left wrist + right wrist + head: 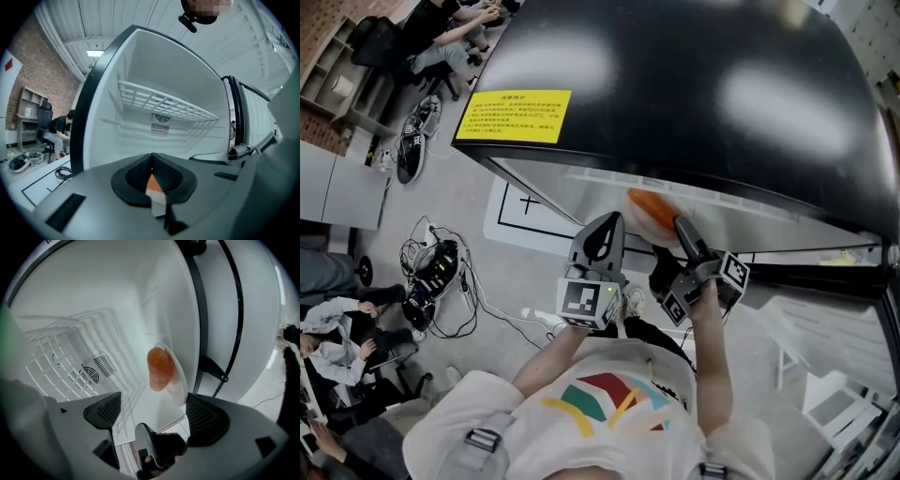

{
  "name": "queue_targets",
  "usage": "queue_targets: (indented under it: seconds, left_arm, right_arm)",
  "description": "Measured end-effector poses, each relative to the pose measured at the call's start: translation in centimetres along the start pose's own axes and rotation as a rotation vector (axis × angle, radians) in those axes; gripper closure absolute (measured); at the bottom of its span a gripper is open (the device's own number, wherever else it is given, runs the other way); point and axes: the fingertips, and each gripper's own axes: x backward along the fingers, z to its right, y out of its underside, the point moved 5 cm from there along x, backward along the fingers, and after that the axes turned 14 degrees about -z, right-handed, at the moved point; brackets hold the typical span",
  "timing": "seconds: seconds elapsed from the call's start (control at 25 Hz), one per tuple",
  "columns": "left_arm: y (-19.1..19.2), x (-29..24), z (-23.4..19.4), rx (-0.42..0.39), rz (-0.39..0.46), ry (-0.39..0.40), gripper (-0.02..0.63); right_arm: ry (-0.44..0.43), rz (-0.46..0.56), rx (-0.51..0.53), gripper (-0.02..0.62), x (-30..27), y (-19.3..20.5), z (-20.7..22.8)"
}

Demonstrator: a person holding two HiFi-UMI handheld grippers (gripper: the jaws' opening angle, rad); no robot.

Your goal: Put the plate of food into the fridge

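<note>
Plate (182, 383) carrying orange food (159, 367): we log it just beyond the right gripper (154, 411), whose jaws are wide apart, rim beside one pad, unclamped. Left gripper (152, 161) jaws meet tip to tip. Its view shows only the fridge (140, 65) interior and wire shelf (161, 102). Head view puts the plate at the fridge mouth.

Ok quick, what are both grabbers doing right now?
Left gripper: shut; something orange and white shows between its jaws.
Right gripper: open, the plate of food by one jaw, not pinched.
</note>
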Motion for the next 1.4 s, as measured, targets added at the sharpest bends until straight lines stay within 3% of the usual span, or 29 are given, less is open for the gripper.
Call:
queue_targets:
  seconds: [0.2, 0.4, 0.72, 1.04, 1.32, 1.4]
  left_arm:
    - [-0.1, -0.2, -0.1, -0.003, 0.007, -0.001, 0.601]
    - [-0.5, -0.3, -0.1, -0.003, 0.011, 0.0, 0.601]
    - [0.8, -0.3, -0.5, 0.019, 0.003, 0.007, 0.601]
    - [-1.5, 0.8, 0.0, -0.012, 0.054, 0.018, 0.601]
    - [-2.5, 2.8, 0.7, -0.026, 0.098, 0.041, 0.601]
    - [-3.0, 3.5, 1.1, -0.034, 0.111, 0.047, 0.601]
  right_arm:
    - [0.026, 0.026, 0.022, 0.186, -0.4, -1.8, -0.1]
    - [0.07, 0.046, 0.117, 0.186, -0.5, -2.8, -1.1]
    - [0.114, 0.17, 0.273, 0.186, 0.8, -1.3, -2.0]
    - [0.055, 0.199, 0.352, 0.186, 2.1, 0.6, -4.1]
    - [-0.05, 0.059, 0.649, 0.196, 1.5, 5.0, -8.0]
    - [-0.104, 0.048, 0.697, 0.263, 1.8, 6.4, -9.2]
